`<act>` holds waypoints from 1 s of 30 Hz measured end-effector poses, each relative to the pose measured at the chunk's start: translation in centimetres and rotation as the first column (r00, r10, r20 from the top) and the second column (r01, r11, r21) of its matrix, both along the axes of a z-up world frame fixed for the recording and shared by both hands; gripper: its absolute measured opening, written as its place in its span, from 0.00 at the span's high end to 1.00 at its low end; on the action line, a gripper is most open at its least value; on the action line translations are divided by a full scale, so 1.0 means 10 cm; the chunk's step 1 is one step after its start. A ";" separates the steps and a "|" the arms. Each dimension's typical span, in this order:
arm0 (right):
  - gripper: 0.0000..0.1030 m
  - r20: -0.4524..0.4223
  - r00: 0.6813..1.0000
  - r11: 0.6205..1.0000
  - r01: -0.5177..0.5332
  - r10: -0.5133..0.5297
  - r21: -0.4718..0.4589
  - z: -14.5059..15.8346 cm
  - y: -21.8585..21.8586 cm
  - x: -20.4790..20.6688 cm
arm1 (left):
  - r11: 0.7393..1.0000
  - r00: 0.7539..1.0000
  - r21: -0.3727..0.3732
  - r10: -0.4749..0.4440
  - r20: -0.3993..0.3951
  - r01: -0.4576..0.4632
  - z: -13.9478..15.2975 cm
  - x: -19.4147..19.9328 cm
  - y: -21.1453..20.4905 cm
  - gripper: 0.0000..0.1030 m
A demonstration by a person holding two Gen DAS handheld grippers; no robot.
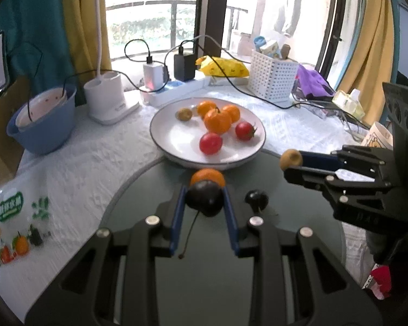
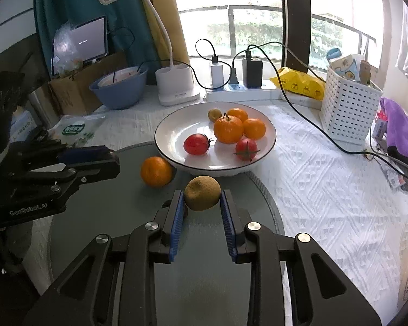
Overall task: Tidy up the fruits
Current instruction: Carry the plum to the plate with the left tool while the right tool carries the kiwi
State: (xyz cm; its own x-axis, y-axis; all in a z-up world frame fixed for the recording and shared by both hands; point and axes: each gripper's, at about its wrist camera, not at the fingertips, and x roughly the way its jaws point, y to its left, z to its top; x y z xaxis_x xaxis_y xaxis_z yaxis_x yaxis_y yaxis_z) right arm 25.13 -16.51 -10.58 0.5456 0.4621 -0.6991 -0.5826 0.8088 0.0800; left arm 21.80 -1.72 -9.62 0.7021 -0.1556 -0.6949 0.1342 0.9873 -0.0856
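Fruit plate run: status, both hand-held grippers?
Left hand-held gripper shut on dark round cherry. Right hand-held gripper shut on brown fuzzy kiwi. White round plate ahead; loose orange mandarin beside it.

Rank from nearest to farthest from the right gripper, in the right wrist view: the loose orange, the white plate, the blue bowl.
1. Loose orange, just left of the right gripper.
2. White plate, straight ahead.
3. Blue bowl, far back left.

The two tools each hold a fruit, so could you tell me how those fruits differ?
The left tool grips a dark cherry, glossy, with a thin stem hanging below it. The right tool grips a kiwi, brown, matte and fuzzy, with no stem. Both are roundish, pinched between blue pads and held clear of the plate.
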 end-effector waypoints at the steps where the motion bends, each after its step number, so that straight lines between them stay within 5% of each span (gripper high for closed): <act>1: 0.71 0.002 1.000 1.000 -0.001 0.001 0.002 0.01 0.01 0.01 | 1.000 1.000 0.001 -0.001 0.005 0.001 0.02 0.01 0.00 0.72; 30: 0.71 -0.024 1.000 0.999 0.011 -0.010 0.039 -0.03 0.04 0.51 | 1.000 1.000 -0.024 -0.004 -0.018 0.003 -0.06 0.70 0.13 0.72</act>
State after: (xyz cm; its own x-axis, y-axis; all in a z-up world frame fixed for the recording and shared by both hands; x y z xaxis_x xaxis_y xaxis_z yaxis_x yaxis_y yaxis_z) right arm 30.21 -16.15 -10.91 0.5342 0.4835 -0.6935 -0.5715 0.8110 0.1252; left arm 28.83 -0.43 -10.21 0.6888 -0.1751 -0.7035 0.1360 0.9844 -0.1118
